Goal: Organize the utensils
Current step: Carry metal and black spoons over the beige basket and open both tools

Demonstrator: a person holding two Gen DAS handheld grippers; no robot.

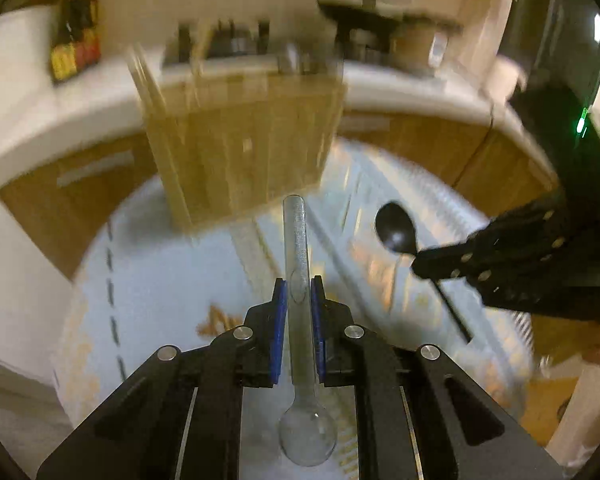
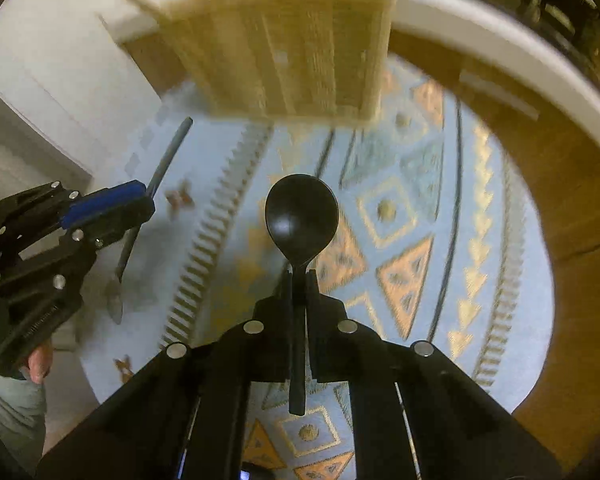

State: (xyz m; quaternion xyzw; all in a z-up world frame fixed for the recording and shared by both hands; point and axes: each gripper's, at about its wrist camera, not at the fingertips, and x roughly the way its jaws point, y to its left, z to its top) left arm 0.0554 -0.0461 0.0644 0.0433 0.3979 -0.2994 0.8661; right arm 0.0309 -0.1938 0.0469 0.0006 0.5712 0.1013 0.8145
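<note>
Below you spreads a round patterned rug (image 2: 420, 184), its fringe edge curving close along the wooden cabinet fronts (image 1: 420, 140) under the white counter (image 1: 80, 96). A blurred wooden utensil organizer (image 2: 292, 48) sits ahead of both grippers, its near edge overlapping the rug's far side. Open rug lies between the organizer and your tools, and the two grippers are well apart. Your left gripper (image 1: 299, 292) is clenched on a clear plastic spoon (image 1: 300, 264), handle pointing forward, bowl back toward you. Your right gripper (image 2: 299, 276) is clamped on a black spoon (image 2: 301, 216) at the neck, bowl forward, held above the rug.
</note>
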